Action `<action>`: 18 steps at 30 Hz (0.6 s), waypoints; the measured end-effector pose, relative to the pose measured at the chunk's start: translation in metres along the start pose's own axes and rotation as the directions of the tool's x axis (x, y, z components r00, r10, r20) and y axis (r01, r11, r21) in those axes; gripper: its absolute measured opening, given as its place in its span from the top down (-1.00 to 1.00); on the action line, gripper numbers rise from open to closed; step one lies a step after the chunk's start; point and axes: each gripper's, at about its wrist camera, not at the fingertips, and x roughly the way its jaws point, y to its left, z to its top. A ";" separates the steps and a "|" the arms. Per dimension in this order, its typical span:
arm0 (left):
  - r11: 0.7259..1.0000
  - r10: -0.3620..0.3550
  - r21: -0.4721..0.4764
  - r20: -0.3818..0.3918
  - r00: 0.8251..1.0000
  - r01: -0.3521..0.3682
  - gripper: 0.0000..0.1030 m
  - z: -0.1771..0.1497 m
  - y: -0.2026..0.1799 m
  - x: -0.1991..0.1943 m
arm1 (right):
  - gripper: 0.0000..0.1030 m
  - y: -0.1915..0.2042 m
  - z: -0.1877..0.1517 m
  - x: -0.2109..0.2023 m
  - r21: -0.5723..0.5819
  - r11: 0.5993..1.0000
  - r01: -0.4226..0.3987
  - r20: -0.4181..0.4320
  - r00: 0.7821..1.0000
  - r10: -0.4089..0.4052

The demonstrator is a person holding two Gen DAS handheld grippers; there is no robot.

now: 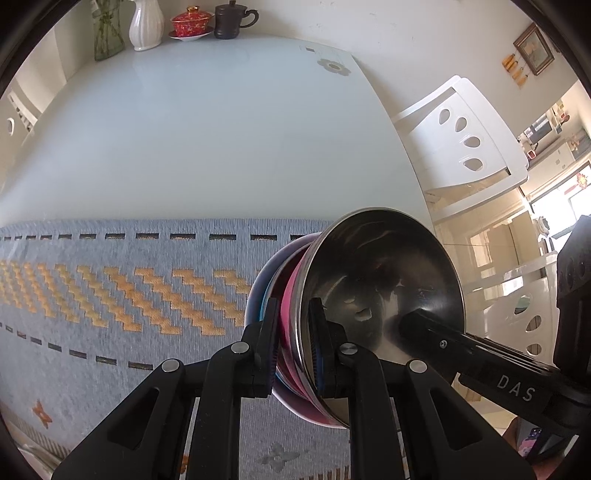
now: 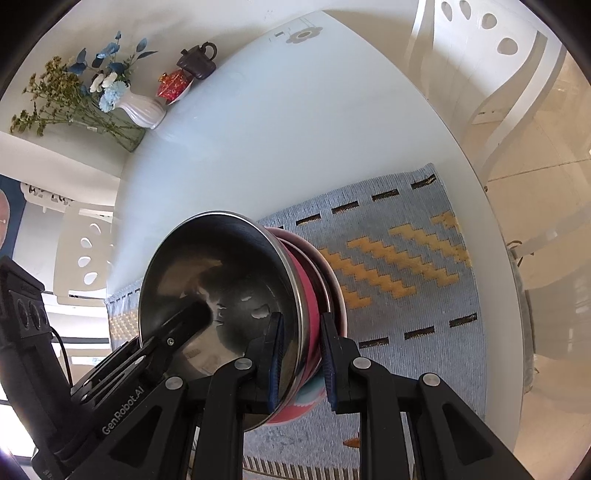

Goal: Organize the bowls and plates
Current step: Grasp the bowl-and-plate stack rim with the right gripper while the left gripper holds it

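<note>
White glass table (image 1: 207,140), blue woven mat (image 1: 110,295), white vase (image 1: 146,24), red lidded cup (image 1: 191,20), dark mug (image 1: 231,20), white chair (image 1: 469,140)

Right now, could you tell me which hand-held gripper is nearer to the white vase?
Left, probably. The left hand-held gripper clamps the bowls at the rim on the side towards the vase. The right hand-held gripper clamps the opposite rim, farther from it.

steel bowl (image 1: 388,280): silver, pink and blue bowls nested behind
mat (image 1: 110,288): light blue weave, orange zigzags, black dashes
table (image 1: 203,129): pale blue-white
</note>
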 end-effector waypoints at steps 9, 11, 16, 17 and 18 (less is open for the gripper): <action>1.000 0.008 -0.004 0.006 1.000 -0.008 0.76 0.000 0.001 -0.006 | 0.64 -0.003 -0.003 0.002 0.007 1.000 -0.011 -0.016 1.000 0.011; 1.000 0.011 -0.003 0.005 1.000 -0.011 0.76 0.000 0.000 -0.006 | 0.64 -0.002 -0.003 0.002 0.007 1.000 -0.007 -0.019 1.000 0.007; 1.000 0.012 -0.011 0.005 1.000 -0.012 0.76 0.001 0.001 -0.007 | 0.64 -0.003 -0.006 0.001 0.018 1.000 -0.015 -0.030 0.999 0.016; 1.000 0.015 -0.011 0.004 1.000 -0.015 0.75 0.001 0.001 -0.007 | 0.64 -0.004 -0.006 0.001 0.021 1.000 -0.019 -0.032 0.999 0.019; 1.000 0.019 -0.012 0.004 1.000 -0.019 0.75 0.001 0.002 -0.007 | 0.64 -0.004 -0.006 0.001 0.025 0.999 -0.024 -0.036 0.999 0.025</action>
